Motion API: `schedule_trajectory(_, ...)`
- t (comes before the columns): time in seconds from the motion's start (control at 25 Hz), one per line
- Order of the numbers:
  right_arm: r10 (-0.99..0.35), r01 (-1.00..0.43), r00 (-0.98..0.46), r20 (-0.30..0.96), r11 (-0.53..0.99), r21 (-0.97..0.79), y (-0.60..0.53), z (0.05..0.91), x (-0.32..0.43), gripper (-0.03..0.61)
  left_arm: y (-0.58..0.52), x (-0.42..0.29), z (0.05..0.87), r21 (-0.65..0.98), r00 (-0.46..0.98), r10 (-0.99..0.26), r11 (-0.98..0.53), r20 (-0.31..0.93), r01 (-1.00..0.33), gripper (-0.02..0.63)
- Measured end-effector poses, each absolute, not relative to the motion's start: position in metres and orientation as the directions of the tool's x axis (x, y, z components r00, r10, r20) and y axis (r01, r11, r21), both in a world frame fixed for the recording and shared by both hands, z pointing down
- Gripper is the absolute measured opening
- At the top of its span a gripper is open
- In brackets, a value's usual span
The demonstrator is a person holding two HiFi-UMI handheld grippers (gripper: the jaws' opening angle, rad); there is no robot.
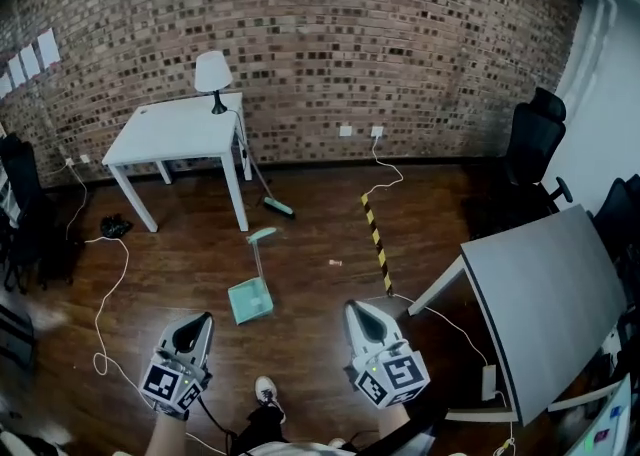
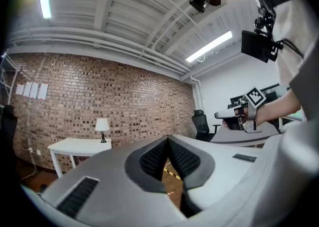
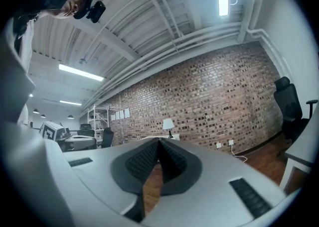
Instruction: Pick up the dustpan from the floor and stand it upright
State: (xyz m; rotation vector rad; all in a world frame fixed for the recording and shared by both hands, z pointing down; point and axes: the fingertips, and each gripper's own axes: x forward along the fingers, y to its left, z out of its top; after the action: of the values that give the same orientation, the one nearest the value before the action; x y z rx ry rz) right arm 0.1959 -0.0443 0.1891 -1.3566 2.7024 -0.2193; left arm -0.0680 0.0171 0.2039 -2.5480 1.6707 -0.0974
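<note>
White table (image 1: 170, 134) at left, against the brick wall (image 1: 400, 34). Left gripper (image 1: 197, 322): jaws closed together, nothing held. Teal dustpan (image 1: 250, 300) lies flat on the wooden floor (image 1: 320, 214), ahead of and between both grippers, touching neither. Right gripper (image 1: 357, 311): jaws closed together, empty. Grey desk (image 1: 545, 289) at far right.

Wood floor (image 1: 310, 244) — dustpan (image 1: 250, 300) lying flat, broom (image 1: 277, 207), striped tape (image 1: 376, 239).
</note>
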Motion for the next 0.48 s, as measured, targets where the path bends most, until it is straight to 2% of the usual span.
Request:
schedule_trajectory(0.28,-0.767,-0.746,-0.641,-0.036,0.633,-0.207,0.059,0.198,0.284,-0.014,0.133,0.014,0.217,-0.083,0.298,-0.954,-0.3,0.029,-0.95,0.009)
schedule_trajectory(0.48,-0.758,-0.733,-0.651,-0.034,0.64,-0.233,0.108,0.197,0.322,-0.014,0.187,0.052,0.202,-0.092,0.295,-0.955,-0.295,0.021,-0.951,0.008)
